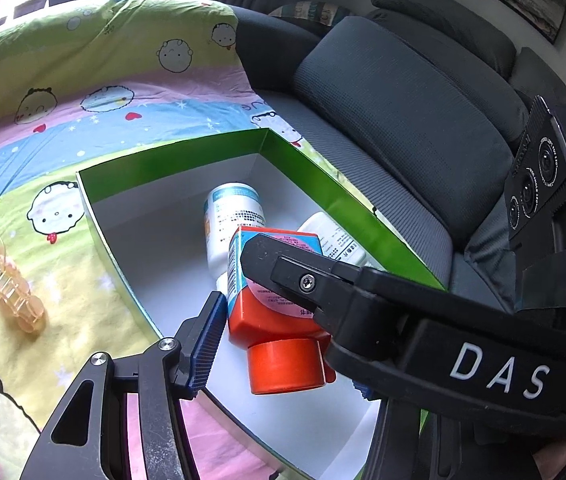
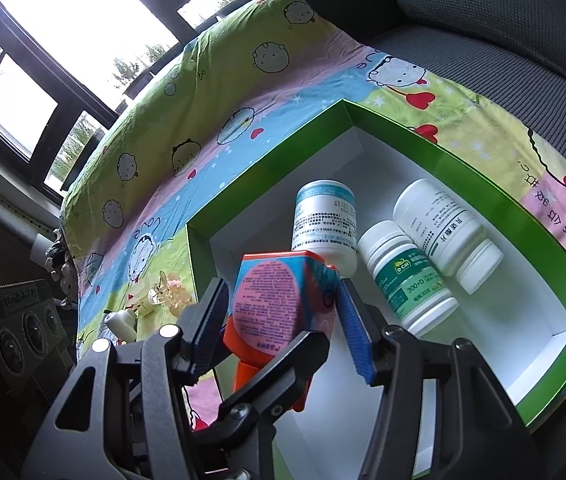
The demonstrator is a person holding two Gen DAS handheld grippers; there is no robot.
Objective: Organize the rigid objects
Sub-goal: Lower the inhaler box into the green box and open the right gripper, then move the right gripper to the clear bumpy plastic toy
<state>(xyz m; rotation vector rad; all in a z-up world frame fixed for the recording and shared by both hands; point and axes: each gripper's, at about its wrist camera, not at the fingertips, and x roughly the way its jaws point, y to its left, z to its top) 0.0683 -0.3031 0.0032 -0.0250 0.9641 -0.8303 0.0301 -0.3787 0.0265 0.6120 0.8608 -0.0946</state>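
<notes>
An orange bottle [image 1: 271, 316] with an orange cap and a pink label hangs over the green box [image 1: 179, 158]. My left gripper [image 1: 283, 332] has its left blue pad against the bottle's side; its other pad is hidden behind my right gripper's black finger [image 1: 303, 276], which crosses the bottle. In the right wrist view the orange bottle [image 2: 279, 300] sits between both blue pads of my right gripper [image 2: 279, 304], which press on it. My left gripper's finger [image 2: 275, 372] crosses below. Both grippers are shut on this bottle.
In the white-floored green box [image 2: 267, 168] lie a blue-label bottle [image 2: 325, 220], a green-label bottle [image 2: 407, 276] and a white bottle [image 2: 443, 228]. A clear hair clip [image 1: 7, 284] lies on the cartoon sheet [image 1: 83, 80]. Grey sofa cushions [image 1: 403, 100] stand to the right.
</notes>
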